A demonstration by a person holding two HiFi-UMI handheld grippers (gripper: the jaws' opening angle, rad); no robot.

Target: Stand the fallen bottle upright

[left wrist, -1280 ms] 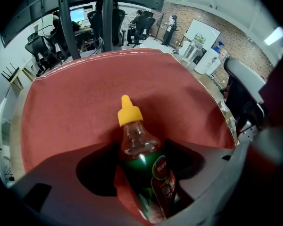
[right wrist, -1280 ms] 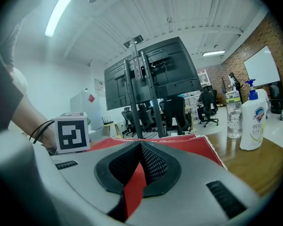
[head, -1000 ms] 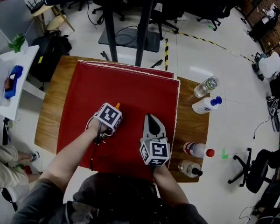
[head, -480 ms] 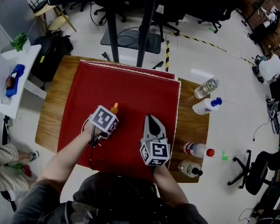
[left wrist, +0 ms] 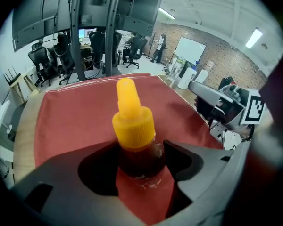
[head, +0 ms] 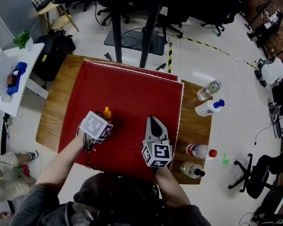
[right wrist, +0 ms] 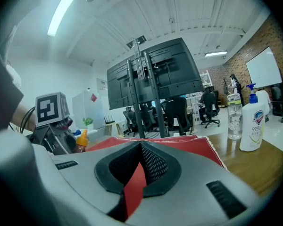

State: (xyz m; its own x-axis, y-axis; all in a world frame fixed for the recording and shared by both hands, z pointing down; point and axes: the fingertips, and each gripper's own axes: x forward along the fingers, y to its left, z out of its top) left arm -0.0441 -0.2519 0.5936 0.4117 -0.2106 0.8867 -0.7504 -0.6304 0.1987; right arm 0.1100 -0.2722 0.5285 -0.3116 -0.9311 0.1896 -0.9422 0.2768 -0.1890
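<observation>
Both closed: left gripper (left wrist: 141, 149) on the orange-capped bottle (left wrist: 134, 126), right gripper (right wrist: 140, 145) empty.

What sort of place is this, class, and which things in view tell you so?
Most likely an office-style lab or workshop: wheeled office chairs stand around the table, a whiteboard is set against a brick wall, and large screens are mounted on a tall stand.
</observation>
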